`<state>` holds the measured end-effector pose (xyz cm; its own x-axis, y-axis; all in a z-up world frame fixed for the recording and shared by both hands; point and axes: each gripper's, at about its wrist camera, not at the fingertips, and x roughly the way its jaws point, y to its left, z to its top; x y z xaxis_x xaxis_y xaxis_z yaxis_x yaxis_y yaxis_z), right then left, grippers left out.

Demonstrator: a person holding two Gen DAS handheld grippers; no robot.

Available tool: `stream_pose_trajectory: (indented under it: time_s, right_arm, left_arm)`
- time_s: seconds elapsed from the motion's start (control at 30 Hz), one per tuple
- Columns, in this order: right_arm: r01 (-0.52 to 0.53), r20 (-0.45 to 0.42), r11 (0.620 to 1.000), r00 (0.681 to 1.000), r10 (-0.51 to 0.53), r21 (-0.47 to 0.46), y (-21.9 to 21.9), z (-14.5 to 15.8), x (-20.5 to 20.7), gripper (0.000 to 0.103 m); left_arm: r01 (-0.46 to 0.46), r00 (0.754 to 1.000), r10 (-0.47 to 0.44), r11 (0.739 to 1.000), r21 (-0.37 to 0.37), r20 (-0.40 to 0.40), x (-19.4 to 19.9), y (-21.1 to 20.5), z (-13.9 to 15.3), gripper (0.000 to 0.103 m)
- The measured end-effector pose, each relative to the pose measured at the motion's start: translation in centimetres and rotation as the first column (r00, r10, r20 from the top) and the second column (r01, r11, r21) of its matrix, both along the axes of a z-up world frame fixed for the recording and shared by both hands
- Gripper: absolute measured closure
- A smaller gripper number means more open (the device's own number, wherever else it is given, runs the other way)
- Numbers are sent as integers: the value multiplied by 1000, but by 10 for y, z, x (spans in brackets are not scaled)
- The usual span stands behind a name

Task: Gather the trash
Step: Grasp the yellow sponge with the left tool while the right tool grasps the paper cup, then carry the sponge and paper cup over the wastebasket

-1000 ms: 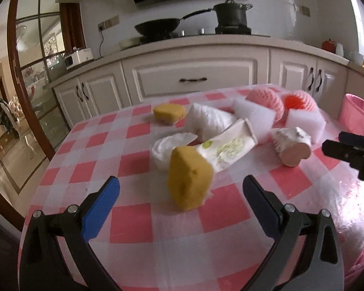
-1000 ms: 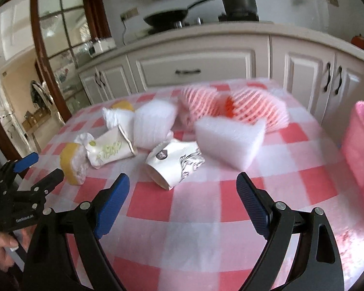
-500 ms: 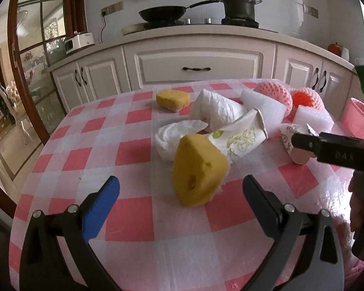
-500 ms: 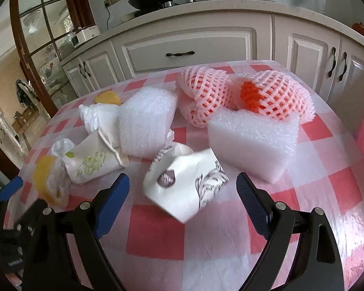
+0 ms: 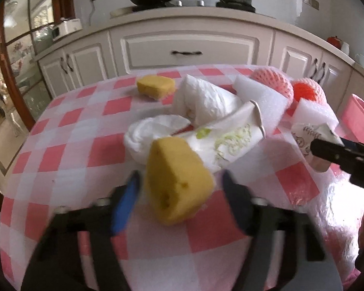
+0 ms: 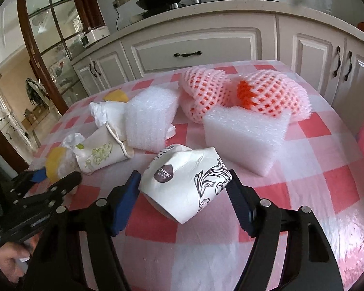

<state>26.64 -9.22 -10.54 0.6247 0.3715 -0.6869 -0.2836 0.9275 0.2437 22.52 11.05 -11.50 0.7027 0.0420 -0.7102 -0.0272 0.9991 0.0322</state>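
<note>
Left wrist view, layout: The trash lies bunched in the middle of the checked tablecloth [image 5: 68, 145], so you can work it piece by piece from the near edge.
Left wrist view, target: The yellow sponge wedge [image 5: 176, 181] is the nearest piece. It stands tilted, leaning against a crumpled tissue [image 5: 153, 133] and a flattened green-print paper cup [image 5: 230, 140].
Left wrist view, left gripper [image 5: 179, 191]: You hold it angled down over the table edge so both fingers straddle the wedge.
Left wrist view, jaws: They are closing, with the sponge between them. Both blue pads stand just beside its flanks; motion blur hides the contact, so treat the sponge as not yet clamped.
Left wrist view, bin: A pink bin [image 5: 359, 121] sits off the table's right side, the likely drop point.

Right wrist view, target: The crushed black-print paper cup [image 6: 186, 177] lies on its side, nearest to you, in front of a white foam block [image 6: 245, 135].
Right wrist view, right gripper [image 6: 184, 189]: You hold it low and angled down so the fingers pass either side of the cup.
Right wrist view, jaws: They are closing around the cup. The right-hand pad looks to be touching the cup's printed end; the left-hand pad is at or just short of its wall. Judge the grasp as incomplete.
Right wrist view, remaining trash: Two foam fruit nets [image 6: 230, 94], a second foam piece [image 6: 150, 118] and the other cup are well clear of the jaws.
Right wrist view, caution: The cup is already crushed and will probably deform further as you close.
</note>
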Motion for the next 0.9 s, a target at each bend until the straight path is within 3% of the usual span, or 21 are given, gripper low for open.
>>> stream_pose_trajectory:
  time_s: [0.07, 0.17, 0.53, 0.9]
  right_arm:
    - [-2, 9, 1000, 1000, 2, 8, -5, 2, -7, 35]
    - [-22, 36, 1000, 999, 22, 0, -11, 7, -17, 35]
    - [-23, 111, 1000, 994, 23, -2, -38, 21, -57, 35]
    - [70, 248, 998, 967, -66, -7, -90, 45, -101, 35]
  left_arm:
    - [8, 1000, -8, 1000, 0, 2, -2, -3, 0, 68]
    - [22, 999, -22, 1000, 6, 27, -12, -7, 1, 78]
    - [106, 980, -102, 994, -13, 172, -62, -44, 20, 79]
    - [224, 910, -214, 975, 13, 356, -87, -100, 59, 79]
